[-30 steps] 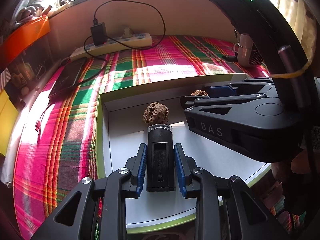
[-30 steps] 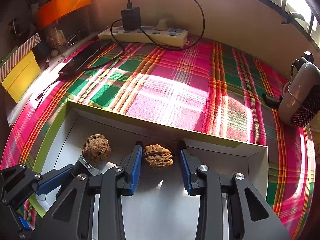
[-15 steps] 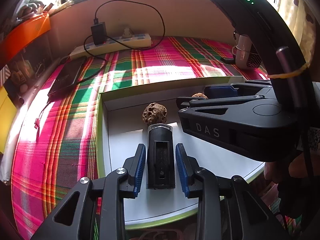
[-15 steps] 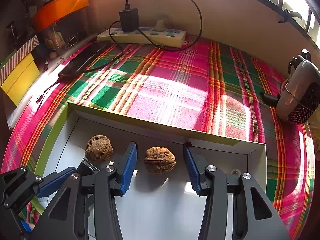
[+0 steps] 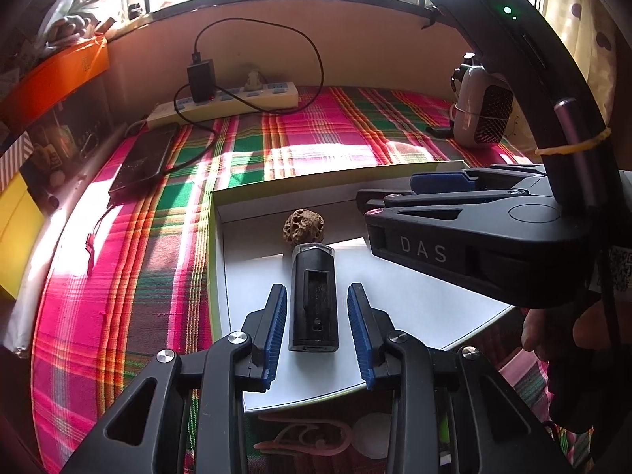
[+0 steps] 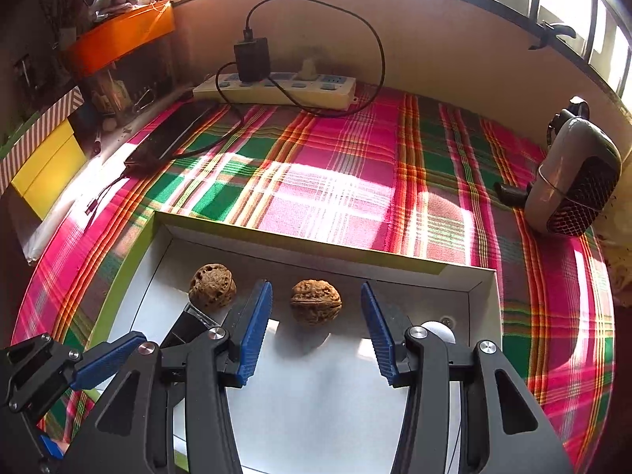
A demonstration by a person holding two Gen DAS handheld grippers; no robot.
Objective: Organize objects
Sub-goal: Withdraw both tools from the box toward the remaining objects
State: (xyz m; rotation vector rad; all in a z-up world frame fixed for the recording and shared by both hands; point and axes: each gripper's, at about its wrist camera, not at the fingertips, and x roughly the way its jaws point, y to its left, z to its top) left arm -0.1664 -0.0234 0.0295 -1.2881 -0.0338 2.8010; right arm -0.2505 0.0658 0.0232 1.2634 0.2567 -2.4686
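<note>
Both my claws tilt down over the white tray on the plaid-covered counter. My left claw is opening, its pads now clear of the black device it pinched a second ago. My right claw stands wide, having released the walnut. A second walnut touches the device's far end.

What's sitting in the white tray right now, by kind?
Walnuts: 2
Black rectangular device: 1
Small white round item, partly hidden behind the right claw: 1
Total: 4 in the white tray
</note>
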